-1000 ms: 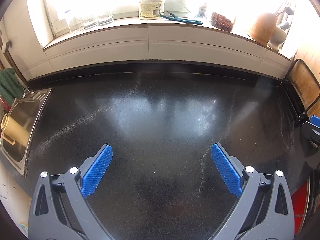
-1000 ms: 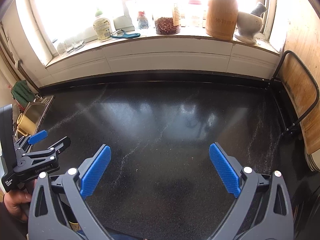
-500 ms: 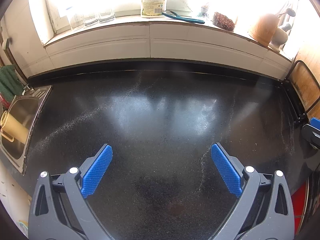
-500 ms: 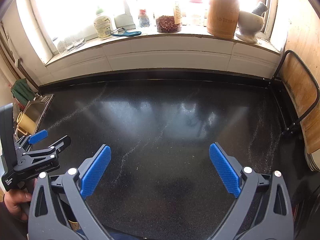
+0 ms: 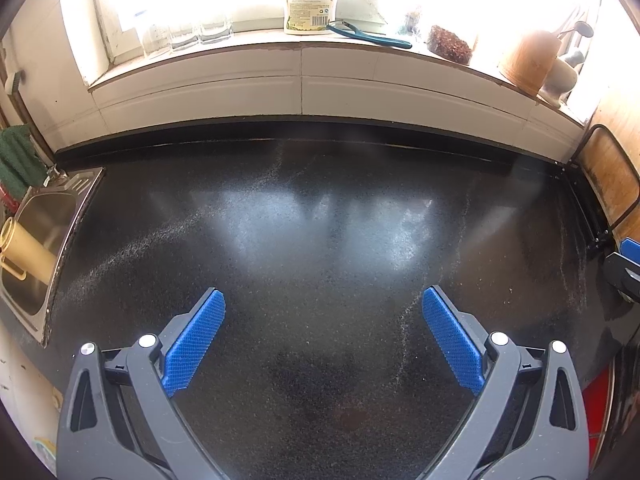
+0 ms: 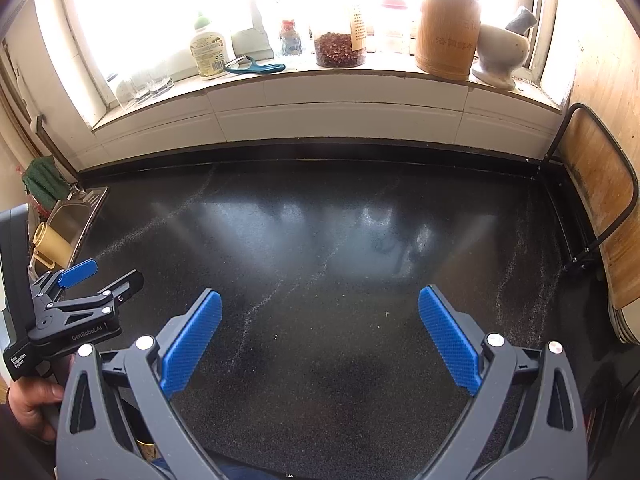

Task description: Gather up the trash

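Left tongs (image 5: 323, 316) spread wide over the dark table (image 5: 320, 220), gripping nothing. Right tongs (image 6: 320, 314) likewise agape and empty. Sink (image 5: 38, 236) at the table's left edge.

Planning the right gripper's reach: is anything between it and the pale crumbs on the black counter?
Nothing visible does. The right gripper is open, and the crumbs lie on bare counter just ahead.
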